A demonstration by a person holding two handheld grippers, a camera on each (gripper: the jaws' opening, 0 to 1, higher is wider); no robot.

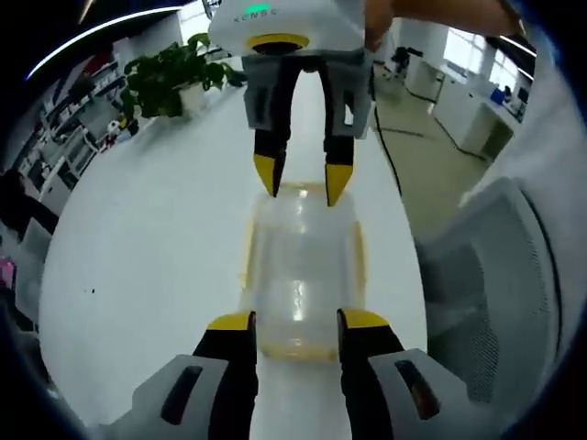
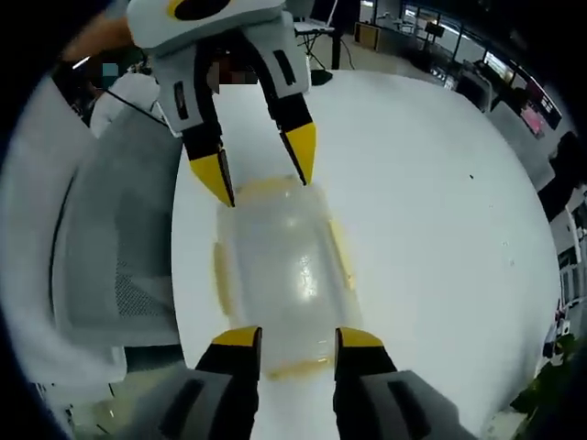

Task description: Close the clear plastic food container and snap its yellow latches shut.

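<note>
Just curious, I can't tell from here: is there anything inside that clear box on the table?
Nothing shows inside the box: through its cloudy lid come only glare and the white table. The haze could hide something small or pale. Both grippers, left and right, stand open at its ends.

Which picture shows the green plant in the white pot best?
The left gripper view. The leafy green plant in its white pot stands whole at the far end of the white table, upper left. In the right gripper view only a few green leaves peek in at the lower right edge.
</note>
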